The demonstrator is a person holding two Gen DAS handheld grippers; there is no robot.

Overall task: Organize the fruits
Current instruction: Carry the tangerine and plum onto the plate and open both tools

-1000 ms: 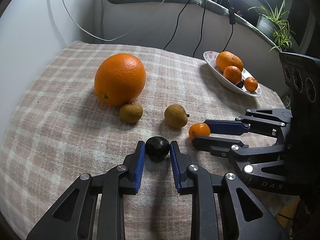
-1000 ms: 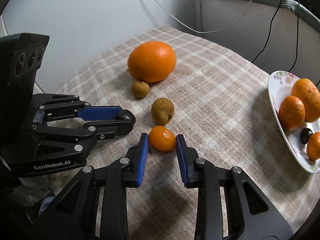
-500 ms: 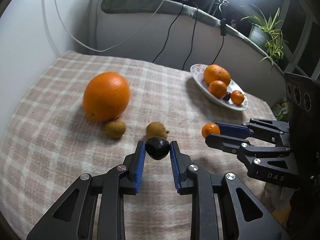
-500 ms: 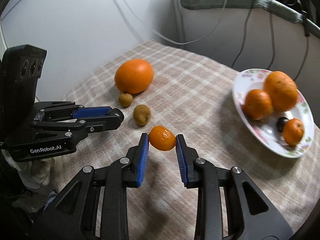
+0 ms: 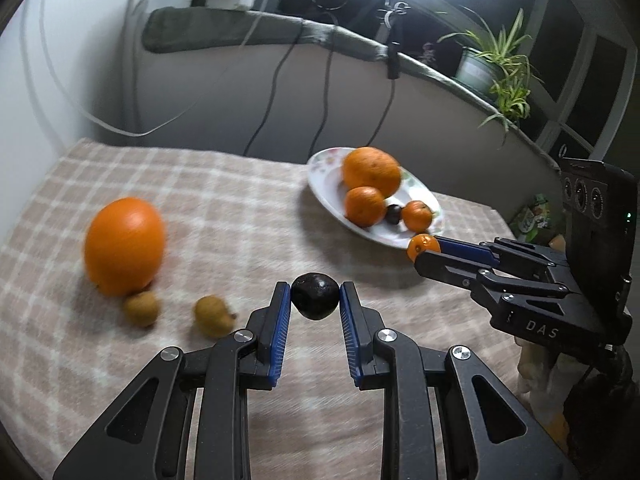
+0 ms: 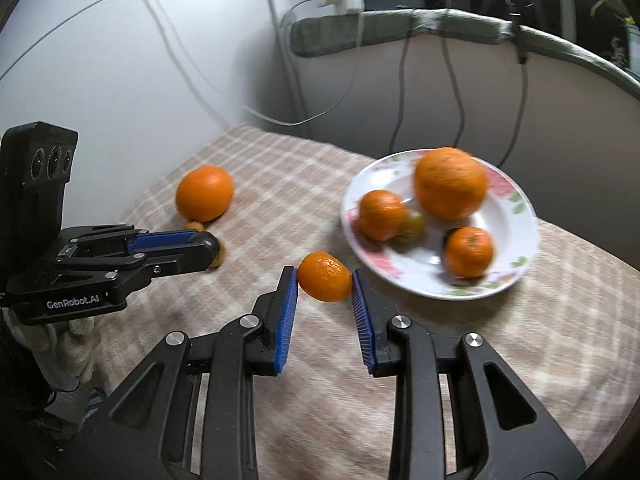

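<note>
Checked cloth in beige and cream covers the desk (image 5: 240,208), with a pale wall, trailing cables and a padded ledge behind it. At the left, one large orange (image 5: 125,246) has been left on the cloth with two small brown fruits (image 5: 141,309) just in front of it — these are judged to be the fruit not yet gathered.

Nearer the middle, the left gripper (image 5: 315,300) is held clear above the cloth, its jaws closed tight on a small dark fruit (image 5: 315,295), which is pinched at its sides between the blue pads. Further right, the right gripper (image 6: 324,283) is closed in the same way on a small mandarin (image 6: 324,282), which is carried just short of the near rim of the flowered plate (image 6: 516,240). Both fruits are gripped across their widest part, presumably so that they can be lowered onto the plate without rolling.

On the plate, a big orange (image 6: 451,184), two smaller ones and one dark fruit have already been collected, so the plate is taken as the gathering place.

Much is blurred. The fruit on the plate is smeared in the right wrist view, where the dark one looks greenish, and its kind cannot be told. From that same view one brown fruit is mostly hidden behind the left gripper's fingers. Of the person, only gloved fingers (image 6: 78,346) are seen — cut off under each tool.
</note>
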